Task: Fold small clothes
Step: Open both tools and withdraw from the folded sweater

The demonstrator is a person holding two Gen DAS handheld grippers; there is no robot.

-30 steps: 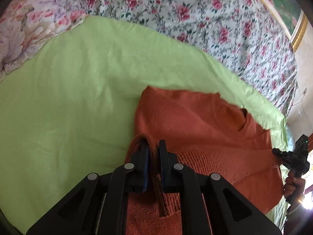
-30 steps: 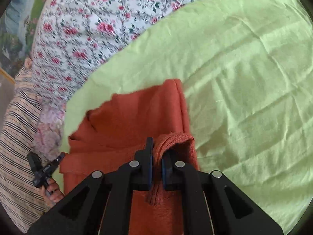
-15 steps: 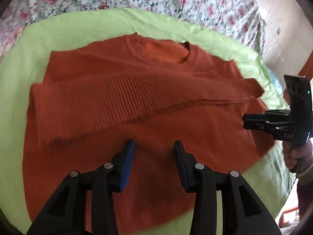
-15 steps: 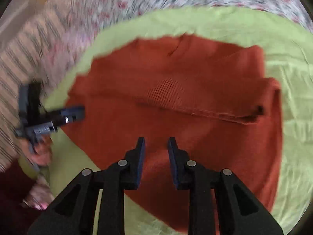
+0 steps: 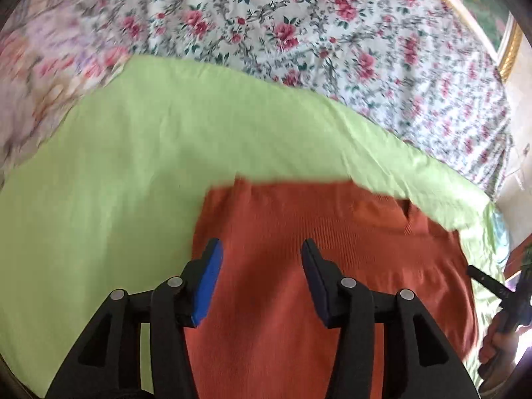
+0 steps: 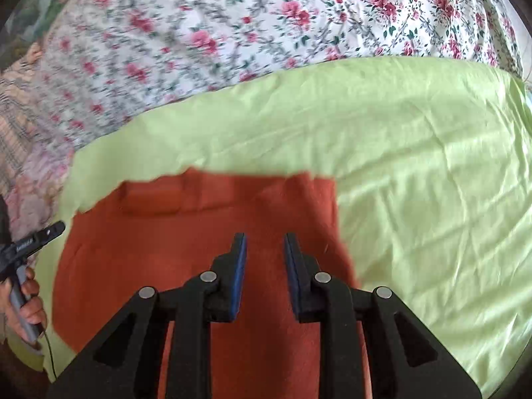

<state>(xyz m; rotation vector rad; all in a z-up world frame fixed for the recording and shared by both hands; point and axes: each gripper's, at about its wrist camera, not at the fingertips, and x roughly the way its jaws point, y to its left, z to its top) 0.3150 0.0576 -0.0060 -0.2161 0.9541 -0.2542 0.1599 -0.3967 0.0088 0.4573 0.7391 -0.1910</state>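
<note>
An orange knit sweater [image 5: 299,232] lies on a light green sheet [image 5: 133,166], its collar toward the far side. My left gripper [image 5: 261,249] hovers over the sweater's left part. Its jaws are opening, and nothing is between the blue pads; the knit lies below them. In the right wrist view the sweater [image 6: 166,249] fills the lower middle. My right gripper [image 6: 264,237] stands open by a narrower gap above its right part, and nothing is caught in it. Each view shows the other gripper at its edge: the right gripper [image 5: 492,282] and the left gripper [image 6: 36,236].
A floral bedspread [image 5: 299,33] stretches beyond the green sheet [image 6: 415,166]. A gold picture frame [image 5: 508,50] shows at the far right. A striped cloth [image 6: 13,99] lies at the left edge. A hand [image 6: 26,299] holds the left gripper's handle.
A second ago both grippers were shut on folds of the sweater. Both have let go and stand open above it. The left jaws are wider than half a second ago.
</note>
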